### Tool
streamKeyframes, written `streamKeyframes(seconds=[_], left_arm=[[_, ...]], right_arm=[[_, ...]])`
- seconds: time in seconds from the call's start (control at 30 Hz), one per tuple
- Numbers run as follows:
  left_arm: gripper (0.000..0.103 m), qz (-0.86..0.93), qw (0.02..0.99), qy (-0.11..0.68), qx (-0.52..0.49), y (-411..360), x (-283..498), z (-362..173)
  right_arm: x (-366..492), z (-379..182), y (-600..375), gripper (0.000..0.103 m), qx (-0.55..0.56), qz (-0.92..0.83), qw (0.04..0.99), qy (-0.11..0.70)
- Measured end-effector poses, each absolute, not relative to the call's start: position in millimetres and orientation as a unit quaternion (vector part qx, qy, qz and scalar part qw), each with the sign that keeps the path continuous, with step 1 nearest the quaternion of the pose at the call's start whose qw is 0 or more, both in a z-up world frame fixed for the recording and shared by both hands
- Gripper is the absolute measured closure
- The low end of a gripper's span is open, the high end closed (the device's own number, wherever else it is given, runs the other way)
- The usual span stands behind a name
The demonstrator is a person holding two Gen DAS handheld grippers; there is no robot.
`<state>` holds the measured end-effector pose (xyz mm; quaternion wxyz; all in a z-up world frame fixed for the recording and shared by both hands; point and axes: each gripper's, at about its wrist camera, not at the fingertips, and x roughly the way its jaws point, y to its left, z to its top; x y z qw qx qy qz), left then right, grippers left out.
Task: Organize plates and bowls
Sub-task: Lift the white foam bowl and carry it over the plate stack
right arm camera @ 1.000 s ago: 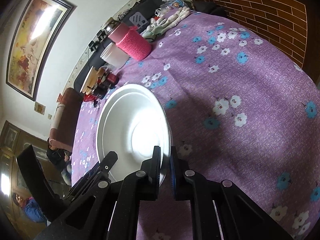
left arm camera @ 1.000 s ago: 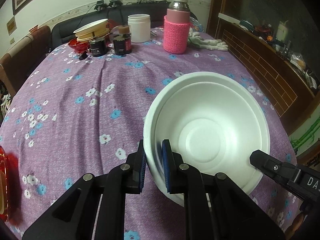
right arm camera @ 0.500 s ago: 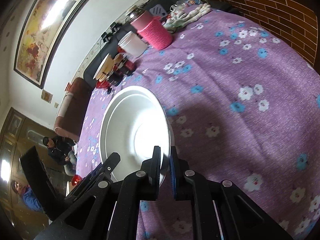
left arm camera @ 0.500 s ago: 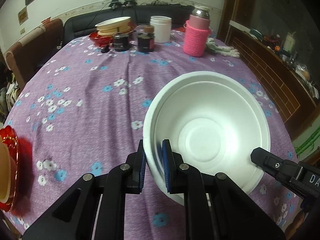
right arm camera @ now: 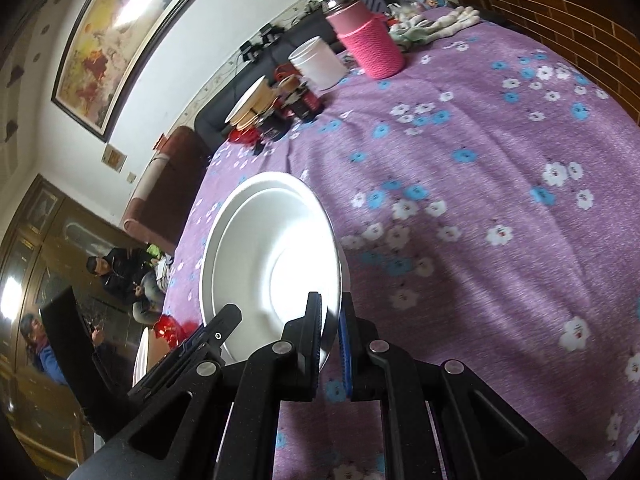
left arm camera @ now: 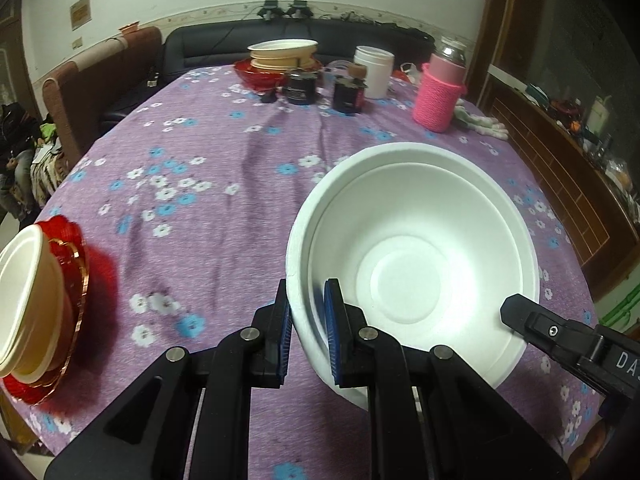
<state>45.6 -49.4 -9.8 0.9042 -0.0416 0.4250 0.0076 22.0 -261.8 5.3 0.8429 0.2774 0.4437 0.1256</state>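
Observation:
A large white foam bowl hangs above the purple flowered tablecloth, carried by both grippers. My left gripper is shut on the bowl's near left rim. My right gripper is shut on the opposite rim of the same white bowl, and its black finger shows at the right edge of the left wrist view. At the table's near left stands a stack of cream bowls on a red plate. A second stack of cream bowls on a red dish stands at the far side.
At the far end stand two dark jars, a white tub, a pink knit-covered flask and white gloves. A dark sofa runs behind the table. People sit at the left. A brick-patterned counter borders the right.
Both grippers have carried the white bowl leftward across the table. The red plate with cream bowls has come into view at the left, and the far items have shifted right.

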Motion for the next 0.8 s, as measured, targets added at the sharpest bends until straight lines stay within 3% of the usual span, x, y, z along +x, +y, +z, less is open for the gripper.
streamKeyframes(seconds=[0.8], left_arm=[[0.090,0.078,0.915,0.384,-0.098,41.4,-2.5,10.6]], right_arm=[[10.0,34.8,-165.4,0.095,0.203,0.220,0.850,0.434]])
